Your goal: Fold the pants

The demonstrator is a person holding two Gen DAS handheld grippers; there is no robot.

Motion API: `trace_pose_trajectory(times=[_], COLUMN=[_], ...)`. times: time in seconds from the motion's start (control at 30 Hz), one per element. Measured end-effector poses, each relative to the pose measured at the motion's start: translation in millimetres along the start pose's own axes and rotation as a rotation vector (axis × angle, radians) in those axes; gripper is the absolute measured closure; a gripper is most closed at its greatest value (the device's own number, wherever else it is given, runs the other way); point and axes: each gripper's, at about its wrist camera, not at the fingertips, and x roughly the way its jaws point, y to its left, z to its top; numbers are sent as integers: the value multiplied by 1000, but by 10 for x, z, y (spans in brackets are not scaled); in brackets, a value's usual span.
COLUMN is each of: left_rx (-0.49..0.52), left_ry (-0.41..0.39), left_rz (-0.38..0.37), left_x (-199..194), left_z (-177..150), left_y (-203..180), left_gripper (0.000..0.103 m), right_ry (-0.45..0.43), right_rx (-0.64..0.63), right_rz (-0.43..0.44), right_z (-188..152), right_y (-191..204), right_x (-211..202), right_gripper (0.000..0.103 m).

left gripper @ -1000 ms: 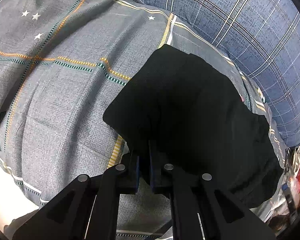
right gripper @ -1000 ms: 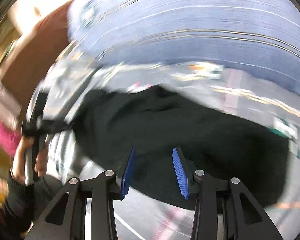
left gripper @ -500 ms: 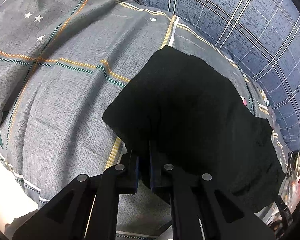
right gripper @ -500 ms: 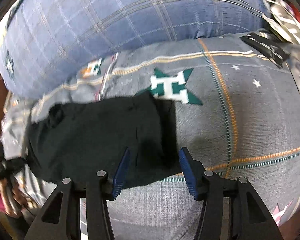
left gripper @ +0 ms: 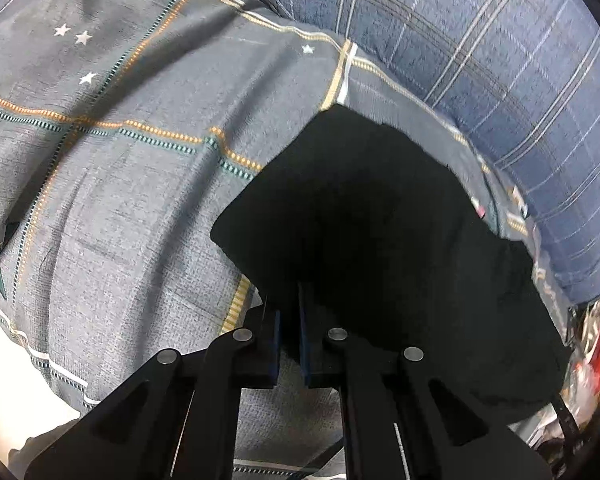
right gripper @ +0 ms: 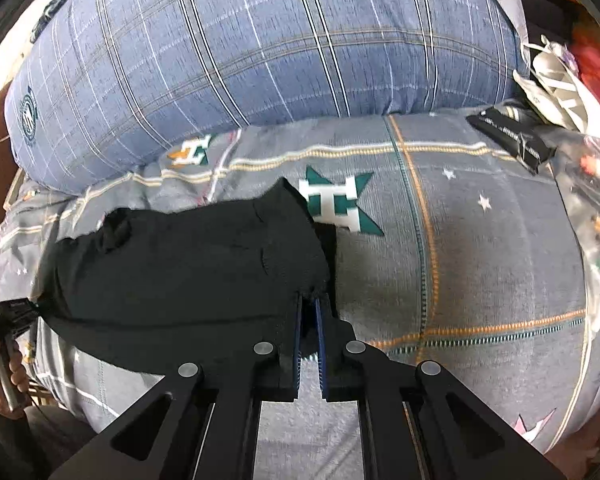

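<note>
- Black pants (left gripper: 388,248): folded bundle on the grey patterned bed sheet (left gripper: 112,208), directly ahead of both claws.
- Left claw (left gripper: 289,304): pinching the pants' near edge.
- Right claw (right gripper: 309,304): pinching the pants' corner.
- Blue plaid pillow (right gripper: 260,48): beyond the pants, far from both claws.

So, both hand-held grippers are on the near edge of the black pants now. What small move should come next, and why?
Probably lift both corners slightly and carry them toward the blue pillow. The left hand-held gripper and right hand-held gripper are each shut on the near edge of the black pants, which lie flat on the grey bedsheet, so a fold away seems ready.
</note>
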Motion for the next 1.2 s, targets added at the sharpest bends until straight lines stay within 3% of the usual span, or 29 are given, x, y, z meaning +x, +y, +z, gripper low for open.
trace_pose_trajectory(times=[0.1, 0.17, 0.23, 0.3, 0.33, 0.37, 0.47, 0.53, 0.7, 0.9, 1.0, 1.1, 1.2], left_rx=[18, 25, 25, 10, -6, -18, -34, -36, 58, 264, 386, 531, 665], left_ry=[-7, -4, 1, 1, -17, -45, -161, -234, -312, -253, -249, -225, -189], left_rz=[19, 29, 44, 52, 46, 46, 48, 11, -77, -193, -236, -301, -363], left_x=[-14, -17, -18, -51, -101, -166, -408, -567, -750, -649, -667, -684, -652], left_z=[-11, -2, -17, 5, 19, 23, 27, 1, -113, -339, -583, -842, -1144], left_y=[-34, -35, -25, 22, 58, 83, 100, 68, -230, -854, -1172, -1483, -1762], left_gripper=[98, 97, 91, 78, 66, 62, 53, 51, 47, 47, 46, 38, 38], right_ry=[118, 123, 104, 92, 77, 54, -56, -101, -78, 43, 49, 51, 20], right_rx=[-43, -69, -73, -61, -55, -45, 10, 35, 35, 112, 152, 152, 239], right_rz=[-67, -102, -90, -79, -63, -47, 25, 61, 67, 130, 199, 180, 217], right_z=[-34, -50, -44, -33, -19, 6, 61, 123, 377, 522, 509, 527, 533], right_y=[74, 131, 141, 110, 86, 87, 14, -14, -26, -222, -281, -318, -503], right_x=[329, 368, 314, 267, 230, 176, -66, -144, 62, 528, 543, 562, 433], right_gripper=[97, 91, 90, 80, 71, 61, 41, 37, 37, 42, 43, 43, 43])
